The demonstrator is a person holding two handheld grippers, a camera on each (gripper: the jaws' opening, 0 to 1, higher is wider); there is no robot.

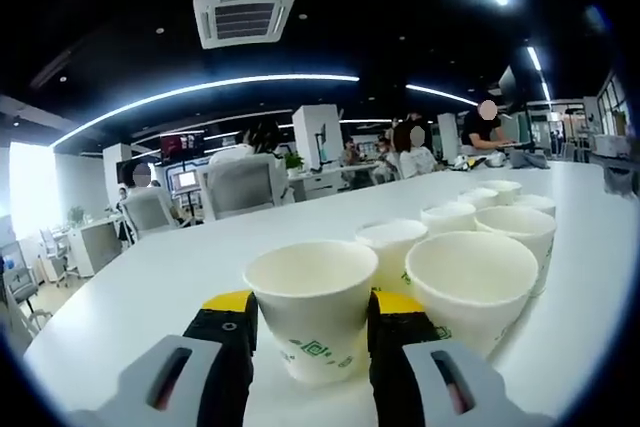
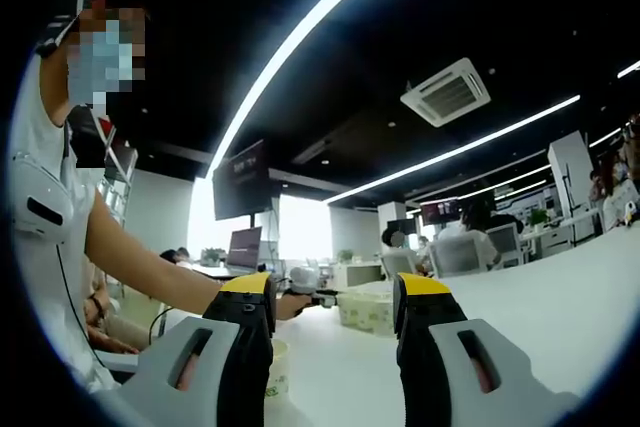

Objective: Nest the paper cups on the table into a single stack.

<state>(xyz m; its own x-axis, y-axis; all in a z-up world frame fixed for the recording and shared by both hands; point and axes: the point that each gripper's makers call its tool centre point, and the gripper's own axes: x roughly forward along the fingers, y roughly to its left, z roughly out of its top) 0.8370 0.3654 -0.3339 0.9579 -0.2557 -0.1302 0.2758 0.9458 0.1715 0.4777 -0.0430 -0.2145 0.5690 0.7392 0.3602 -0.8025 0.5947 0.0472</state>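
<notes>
A white paper cup (image 1: pixel 312 312) with green print stands upright between the jaws of my left gripper (image 1: pixel 315 299), which press against both of its sides. Just to its right is a second open cup (image 1: pixel 472 282). Behind these, several more cups (image 1: pixel 448 215) run in two rows toward the far end of the white table (image 1: pixel 150 287). My right gripper (image 2: pixel 333 292) is open with nothing between its jaws and is tilted up toward the room. A bit of a printed paper cup (image 2: pixel 276 367) peeks out beside its left jaw.
The person's bare arm (image 2: pixel 150 272) reaches in from the left, holding the other gripper (image 2: pixel 303 297). A patterned box (image 2: pixel 365 312) rests on the table farther off. Office chairs (image 1: pixel 240 187) and seated people line the table's far side.
</notes>
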